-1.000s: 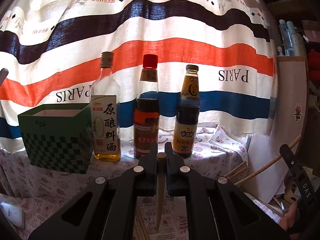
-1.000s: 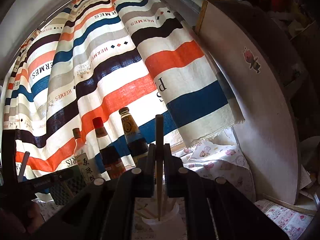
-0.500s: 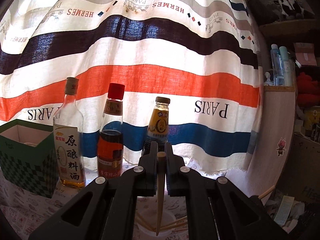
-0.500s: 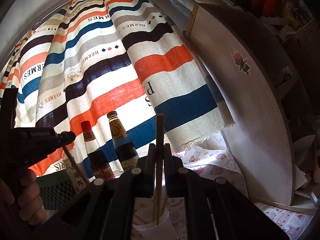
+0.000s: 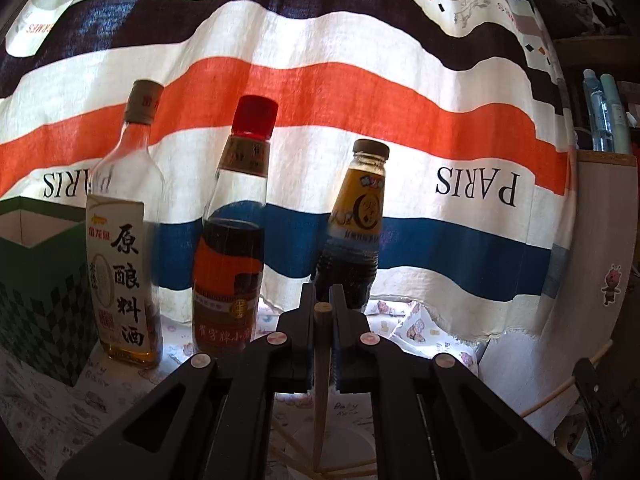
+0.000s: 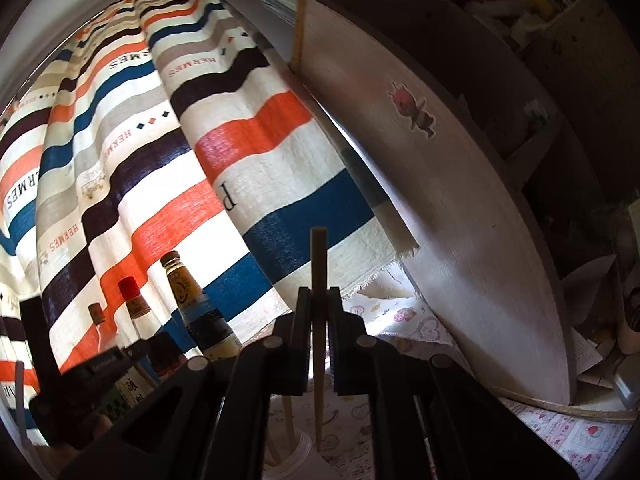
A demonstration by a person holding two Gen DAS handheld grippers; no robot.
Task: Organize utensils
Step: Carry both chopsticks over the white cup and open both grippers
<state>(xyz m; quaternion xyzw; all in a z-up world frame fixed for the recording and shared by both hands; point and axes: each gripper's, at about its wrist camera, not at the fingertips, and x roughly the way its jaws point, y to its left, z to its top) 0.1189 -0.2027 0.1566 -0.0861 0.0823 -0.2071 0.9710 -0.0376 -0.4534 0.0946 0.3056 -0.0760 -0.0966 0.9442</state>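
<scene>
My left gripper (image 5: 322, 300) is shut on a wooden chopstick (image 5: 320, 380) that hangs upright, its lower tip inside a white cup (image 5: 340, 446) holding several chopsticks. My right gripper (image 6: 319, 300) is shut on another wooden chopstick (image 6: 319, 264), upright, its tip low beside the white cup (image 6: 298, 454) at the bottom of the right wrist view. The left gripper (image 6: 100, 372) also shows at the lower left of that view, to the left of the cup.
Three sauce bottles (image 5: 230, 240) stand in a row before a striped curtain (image 5: 320, 80). A green checkered box (image 5: 40, 292) stands at the left. A pale wooden cabinet side (image 6: 440, 220) rises on the right. A printed cloth (image 5: 48, 408) covers the table.
My left gripper has lowered its chopstick toward the white cup, and the bottles look nearer. My right gripper has shifted right, with the cup now left of its chopstick's tip.
</scene>
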